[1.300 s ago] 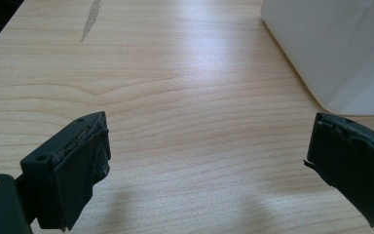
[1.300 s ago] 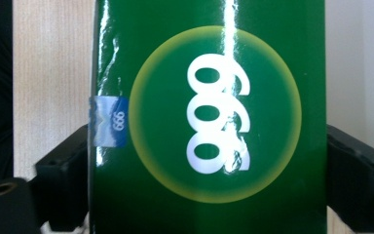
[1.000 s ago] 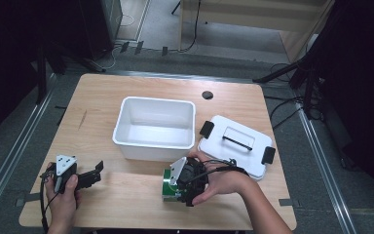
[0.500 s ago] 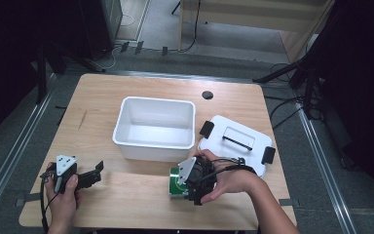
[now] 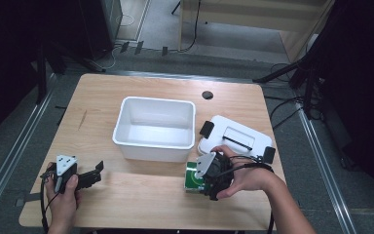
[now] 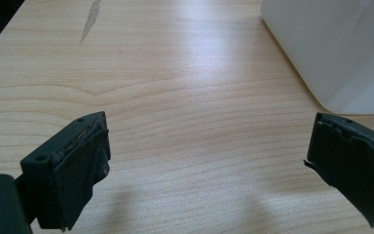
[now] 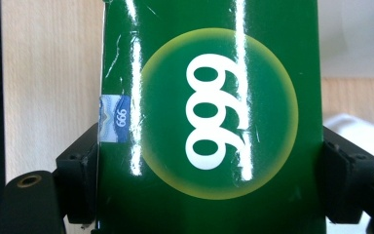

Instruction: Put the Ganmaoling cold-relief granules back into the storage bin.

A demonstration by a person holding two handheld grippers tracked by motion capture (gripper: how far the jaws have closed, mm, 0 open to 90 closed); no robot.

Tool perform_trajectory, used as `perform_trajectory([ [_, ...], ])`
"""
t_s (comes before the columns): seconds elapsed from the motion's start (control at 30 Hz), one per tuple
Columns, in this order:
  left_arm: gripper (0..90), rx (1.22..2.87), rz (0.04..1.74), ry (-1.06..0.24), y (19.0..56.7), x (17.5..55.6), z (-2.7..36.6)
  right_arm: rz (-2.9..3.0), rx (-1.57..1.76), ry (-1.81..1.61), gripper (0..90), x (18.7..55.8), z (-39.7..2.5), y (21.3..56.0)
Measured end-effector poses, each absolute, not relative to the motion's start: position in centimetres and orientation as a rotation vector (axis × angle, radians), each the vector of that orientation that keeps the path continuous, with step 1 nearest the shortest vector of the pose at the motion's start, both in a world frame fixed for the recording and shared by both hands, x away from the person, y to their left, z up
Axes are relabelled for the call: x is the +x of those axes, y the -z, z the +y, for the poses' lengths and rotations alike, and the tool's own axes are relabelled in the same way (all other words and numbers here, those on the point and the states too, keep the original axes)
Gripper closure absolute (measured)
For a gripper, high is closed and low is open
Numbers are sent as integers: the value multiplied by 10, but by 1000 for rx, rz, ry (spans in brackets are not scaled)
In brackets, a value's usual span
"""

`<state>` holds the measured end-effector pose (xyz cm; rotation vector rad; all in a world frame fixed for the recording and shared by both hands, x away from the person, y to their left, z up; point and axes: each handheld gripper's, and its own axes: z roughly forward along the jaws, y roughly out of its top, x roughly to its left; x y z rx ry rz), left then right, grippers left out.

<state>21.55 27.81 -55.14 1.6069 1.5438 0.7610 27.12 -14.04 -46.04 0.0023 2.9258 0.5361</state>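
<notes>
A glossy green box (image 7: 209, 117) printed with white "999" in a yellow circle sits between the jaws of my right gripper (image 7: 209, 165), which is shut on its two sides. From above, the green box (image 5: 193, 177) is at the table's front, right of centre, with the right gripper (image 5: 208, 181) and a hand over it. My left gripper (image 5: 91, 177) rests near the front left corner. Its jaws stand wide apart over bare wood (image 6: 199, 122), the left gripper (image 6: 207, 165) holding nothing.
A white open bin (image 5: 156, 127) stands mid-table; its wall (image 6: 331, 48) shows at the upper right of the left gripper view. A white lid (image 5: 236, 139) with black latches lies to its right. A small black hole (image 5: 207, 94) marks the far table.
The right gripper and the green box have slid a little to the right along the front of the table. The left gripper has stayed put.
</notes>
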Motion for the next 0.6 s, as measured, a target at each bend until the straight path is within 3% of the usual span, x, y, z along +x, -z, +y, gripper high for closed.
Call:
perform_trajectory([
  [0.6, 26, 1606, 1544, -760, 551, 216, 278, 2845, 98, -491, 162, 299, -183, 431],
])
